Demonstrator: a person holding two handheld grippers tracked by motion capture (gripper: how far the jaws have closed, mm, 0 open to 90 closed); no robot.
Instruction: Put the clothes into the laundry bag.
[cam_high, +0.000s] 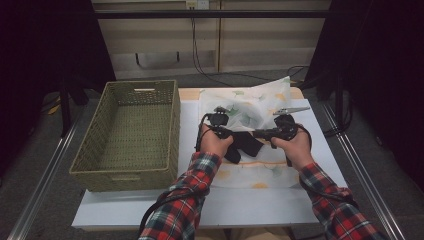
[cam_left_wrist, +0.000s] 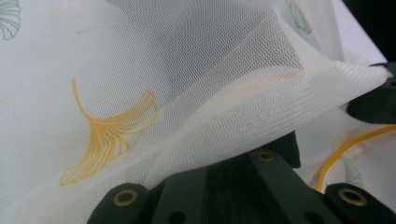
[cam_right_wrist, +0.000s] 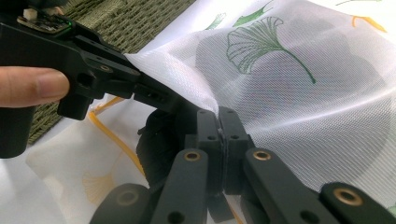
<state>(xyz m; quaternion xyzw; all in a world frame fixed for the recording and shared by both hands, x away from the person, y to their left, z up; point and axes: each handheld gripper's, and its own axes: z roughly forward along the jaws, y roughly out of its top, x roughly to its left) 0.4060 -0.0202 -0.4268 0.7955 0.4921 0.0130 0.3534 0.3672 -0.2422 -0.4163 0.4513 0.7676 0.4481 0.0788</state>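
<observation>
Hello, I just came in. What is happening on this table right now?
A person in a red plaid shirt holds a gripper in each hand and lifts a white mesh fabric printed with green and yellow leaves. The left gripper and the right gripper are both shut on the fabric's edge, above a black item lying on it. A green woven basket stands empty to the left.

Pretty cramped in the middle: the lifted mesh cloth (cam_high: 260, 102) billows up at 12 o'clock of both grippers, blocking any straight push forward. At 9 o'clock the wicker basket (cam_high: 131, 131) walls off that side, its rim just beside the left gripper (cam_high: 218, 120). A dark bundle (cam_high: 243, 145) sits between the hands. The open room is at 3 o'clock, a bare strip of desk (cam_high: 320, 145), and at 6 o'clock along the near edge.
</observation>
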